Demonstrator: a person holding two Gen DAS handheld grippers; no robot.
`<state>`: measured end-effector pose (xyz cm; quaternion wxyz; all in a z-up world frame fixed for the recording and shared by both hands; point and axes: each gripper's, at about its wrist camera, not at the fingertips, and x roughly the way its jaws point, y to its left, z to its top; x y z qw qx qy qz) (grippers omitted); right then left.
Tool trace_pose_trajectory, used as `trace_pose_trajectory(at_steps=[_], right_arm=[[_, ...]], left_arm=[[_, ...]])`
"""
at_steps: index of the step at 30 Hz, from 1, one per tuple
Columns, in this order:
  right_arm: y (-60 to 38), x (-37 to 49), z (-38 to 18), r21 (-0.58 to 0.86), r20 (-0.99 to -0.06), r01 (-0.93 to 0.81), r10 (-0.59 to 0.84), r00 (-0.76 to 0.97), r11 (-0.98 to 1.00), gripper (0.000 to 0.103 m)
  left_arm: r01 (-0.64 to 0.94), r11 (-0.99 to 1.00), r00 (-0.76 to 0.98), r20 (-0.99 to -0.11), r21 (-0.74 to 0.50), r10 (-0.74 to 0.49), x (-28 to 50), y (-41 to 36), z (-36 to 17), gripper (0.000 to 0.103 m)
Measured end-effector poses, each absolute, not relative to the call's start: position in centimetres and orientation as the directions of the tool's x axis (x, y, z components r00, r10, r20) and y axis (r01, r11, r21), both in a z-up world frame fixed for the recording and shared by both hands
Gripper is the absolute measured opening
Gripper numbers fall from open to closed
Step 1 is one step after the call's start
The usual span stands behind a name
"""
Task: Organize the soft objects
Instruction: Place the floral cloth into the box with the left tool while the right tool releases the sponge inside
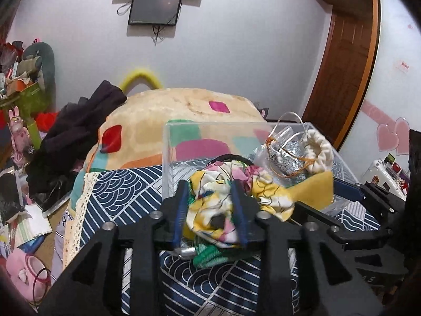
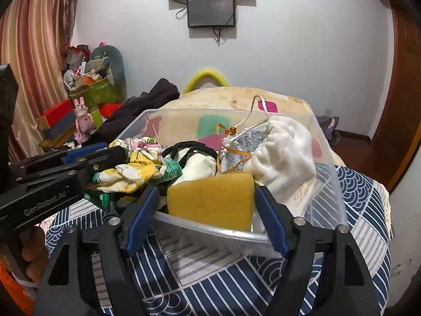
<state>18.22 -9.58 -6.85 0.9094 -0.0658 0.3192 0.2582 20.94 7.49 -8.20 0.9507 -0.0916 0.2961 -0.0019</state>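
My left gripper [image 1: 210,197] is shut on a yellow, white and pink patterned cloth [image 1: 210,210] at the near wall of a clear plastic box [image 1: 168,144]. It also shows in the right wrist view [image 2: 110,155], holding the cloth [image 2: 136,166]. My right gripper [image 2: 208,197] is shut on a yellow sponge [image 2: 213,200] at the box's front rim [image 2: 210,230]; the sponge [image 1: 315,192] also shows in the left wrist view. In the box lie a cream fleece item [image 2: 284,158], a silver pouch with orange cord [image 2: 244,144] and black hair bands [image 2: 189,147].
The box stands on a navy wave-patterned cloth [image 2: 210,276]. Behind it lies a beige blanket with coloured patches [image 1: 184,110] and a dark garment [image 1: 79,131]. Cluttered shelves and toys [image 2: 86,89] stand at the left. A wooden door [image 1: 350,65] is at the right.
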Motion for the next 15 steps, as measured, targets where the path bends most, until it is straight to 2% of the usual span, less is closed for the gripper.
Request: trace_pose_trajectory(at_steps=[6,10,12,15], right_arm=[[-11.2,17.2,-5.1,0.079,-0.577,-0.523,0.466,0.671,0.849,0.078],[-12.4,15.5,-3.2,0.067,-0.522,-0.521,0.475,0.708,0.851,0.079],[-12.8,14.8,-2.3,0.063,-0.495,-0.521,0.480,0.725,0.851,0.084],[-13.7,13.2,-0.9,0.055,-0.444,-0.519,0.487,0.752,0.853,0.087]], left_arm=[[-0.038,0.985,0.851,-0.522,-0.171,-0.058,19.0,7.1,-6.7,0.040],[-0.022,0.989,0.878,-0.477,-0.149,-0.052,17.0,6.2,-5.1,0.047],[-0.019,0.991,0.892,-0.450,-0.133,-0.043,15.8,5.7,-4.2,0.050],[-0.006,0.992,0.913,-0.406,-0.126,-0.046,13.7,5.1,-2.7,0.055]])
